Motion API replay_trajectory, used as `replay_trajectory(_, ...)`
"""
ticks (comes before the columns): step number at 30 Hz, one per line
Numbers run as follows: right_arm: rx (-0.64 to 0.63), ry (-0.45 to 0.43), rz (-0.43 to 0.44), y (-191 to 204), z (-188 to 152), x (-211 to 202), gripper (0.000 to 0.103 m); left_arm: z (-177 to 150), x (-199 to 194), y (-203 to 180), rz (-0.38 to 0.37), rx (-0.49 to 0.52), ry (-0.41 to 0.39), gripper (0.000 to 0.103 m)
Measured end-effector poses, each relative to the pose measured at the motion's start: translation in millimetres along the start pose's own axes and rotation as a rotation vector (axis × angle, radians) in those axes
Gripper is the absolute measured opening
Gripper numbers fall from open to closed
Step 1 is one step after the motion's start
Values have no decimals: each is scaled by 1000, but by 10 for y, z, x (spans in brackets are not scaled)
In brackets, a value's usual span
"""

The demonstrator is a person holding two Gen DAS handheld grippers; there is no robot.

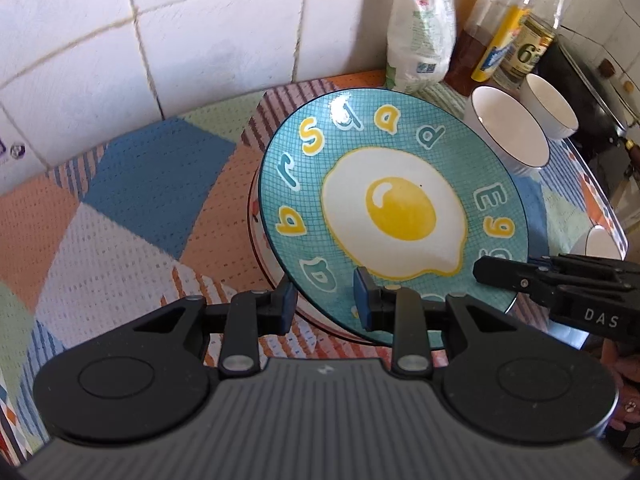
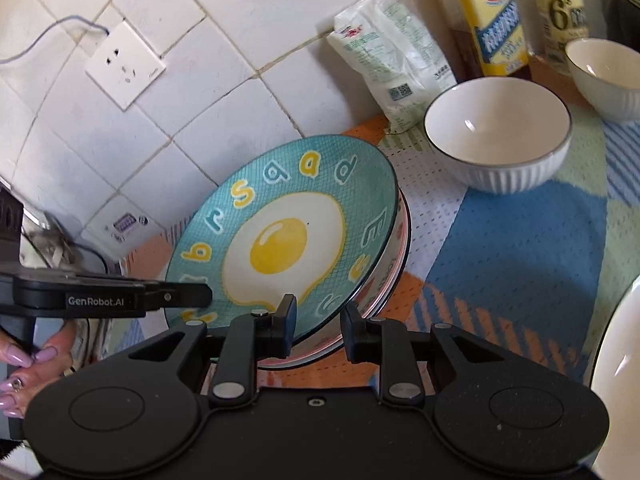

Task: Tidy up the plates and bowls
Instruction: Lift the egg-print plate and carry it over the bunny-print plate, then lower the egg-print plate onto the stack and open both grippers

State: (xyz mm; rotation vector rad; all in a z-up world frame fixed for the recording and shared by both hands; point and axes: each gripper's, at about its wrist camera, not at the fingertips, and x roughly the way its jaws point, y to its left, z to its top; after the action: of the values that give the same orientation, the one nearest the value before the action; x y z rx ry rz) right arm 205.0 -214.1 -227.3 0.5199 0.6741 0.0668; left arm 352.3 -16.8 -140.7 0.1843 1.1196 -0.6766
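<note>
Plates are stacking up: the egg plate (image 1: 392,208) is hovering tilted over the stack (image 2: 394,264), with left gripper (image 1: 326,300) and right gripper (image 2: 318,326) both clamping its near rim. Two bowls (image 2: 498,136) beside the stack are waiting unsorted.

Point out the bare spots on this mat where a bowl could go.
Free: the mat between the tiled wall and the egg plate, and the blue patch in front of the ribbed bowl. Crowded: the back corner with the bag, bottles and bowls.
</note>
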Motion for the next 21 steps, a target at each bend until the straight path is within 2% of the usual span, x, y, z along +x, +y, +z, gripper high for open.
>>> replay_trajectory(4, -14, 55, -26, 46, 102, 15, 28, -28, 0, 13, -13, -41, 34, 28)
replay_trajectory(7, 47, 89, -21, 9, 130, -3, 28, -52, 11, -24, -12, -55, 62, 28)
replay_trajectory(16, -41, 139, -179, 192, 172, 39, 28, -15, 103, -81, -6, -53, 123, 30)
replay_trajectory(21, -94, 144, -273, 341, 194, 151, 31, 1, 168, 13, -23, -96, 162, 31)
